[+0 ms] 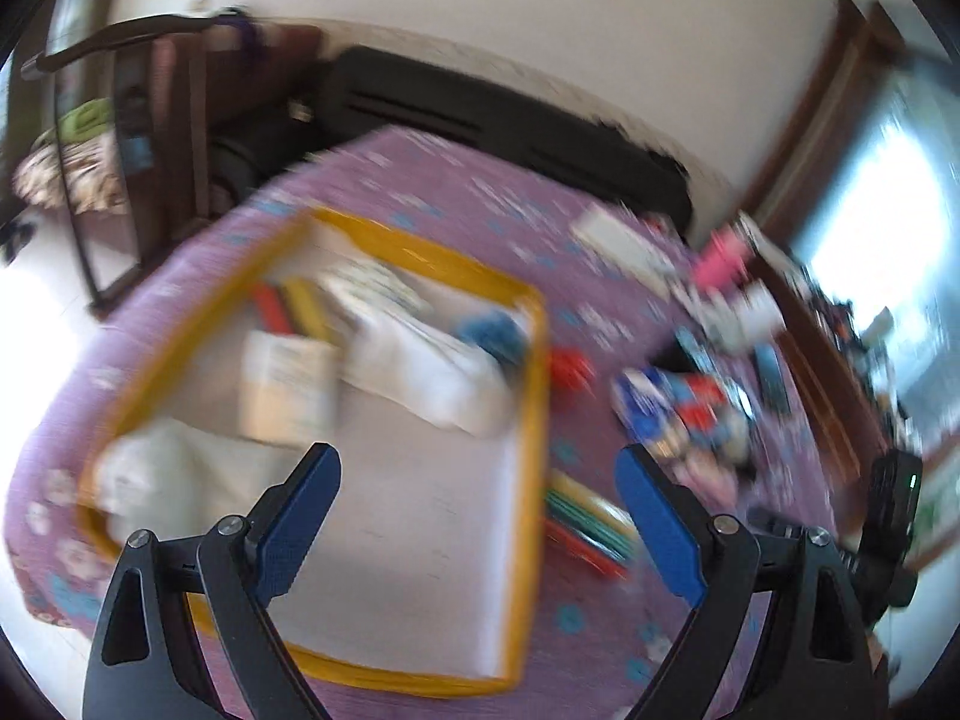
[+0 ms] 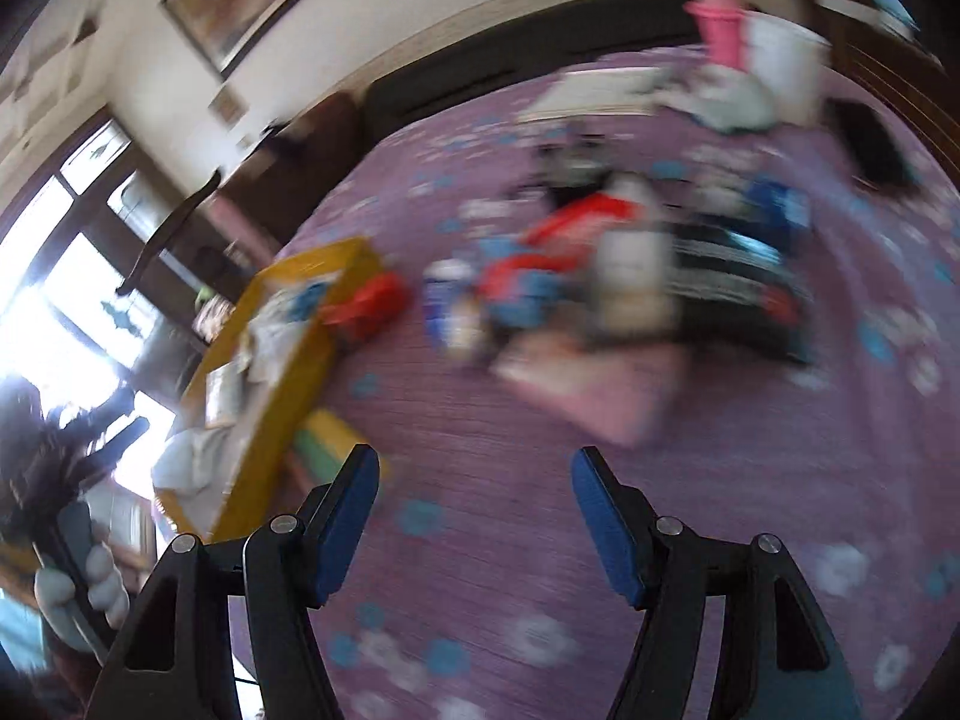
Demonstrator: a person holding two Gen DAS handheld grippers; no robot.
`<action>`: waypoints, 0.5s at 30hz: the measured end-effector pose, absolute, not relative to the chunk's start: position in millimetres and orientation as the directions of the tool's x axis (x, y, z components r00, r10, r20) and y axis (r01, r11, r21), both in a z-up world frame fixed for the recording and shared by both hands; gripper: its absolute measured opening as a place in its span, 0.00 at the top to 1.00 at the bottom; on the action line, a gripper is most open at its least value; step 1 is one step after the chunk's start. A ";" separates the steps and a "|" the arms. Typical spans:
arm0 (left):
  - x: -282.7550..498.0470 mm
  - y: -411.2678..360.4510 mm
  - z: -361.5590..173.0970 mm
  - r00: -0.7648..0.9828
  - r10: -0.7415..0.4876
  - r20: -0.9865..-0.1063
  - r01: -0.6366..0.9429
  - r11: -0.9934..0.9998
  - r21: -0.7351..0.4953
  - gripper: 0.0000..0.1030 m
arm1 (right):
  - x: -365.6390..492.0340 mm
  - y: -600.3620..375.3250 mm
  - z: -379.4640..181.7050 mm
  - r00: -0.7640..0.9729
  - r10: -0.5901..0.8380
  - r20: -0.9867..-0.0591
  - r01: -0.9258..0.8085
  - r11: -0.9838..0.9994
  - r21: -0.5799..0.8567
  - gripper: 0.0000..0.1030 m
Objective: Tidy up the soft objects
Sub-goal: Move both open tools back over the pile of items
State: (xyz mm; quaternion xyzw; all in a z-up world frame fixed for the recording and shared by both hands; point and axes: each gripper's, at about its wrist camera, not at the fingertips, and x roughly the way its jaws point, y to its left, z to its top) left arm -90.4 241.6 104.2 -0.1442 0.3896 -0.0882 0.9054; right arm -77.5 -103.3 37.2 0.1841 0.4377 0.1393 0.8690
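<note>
1. loose heap of soft cloth items in red, blue, white and black stripe (image 2: 606,264) lies on the purple flower-print bedspread (image 2: 480,420), well apart from the yellow-rimmed shallow fabric tray (image 1: 534,360); some pale folded pieces already sit in the tray.
2. right gripper (image 2: 474,516): blue-padded fingers apart, nothing between them, aimed at bare spread short of the heap.
3. left gripper (image 1: 477,516): fingers wide apart, empty, over the tray's near end.
4. risk: both views smear badly; a grab in this state could close on the bedspread itself.
5. risk: heap is tangled, so one pinch may drag neighbours out.
6. risk: striped flat item (image 1: 585,525) beside the tray rim could snag.
</note>
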 end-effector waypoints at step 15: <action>-64.4 108.9 68.9 0.504 -0.380 -0.776 0.188 0.925 -0.331 0.10 | -103.5 -165.4 20.8 0.613 0.382 -0.691 -0.004 0.877 0.481 0.31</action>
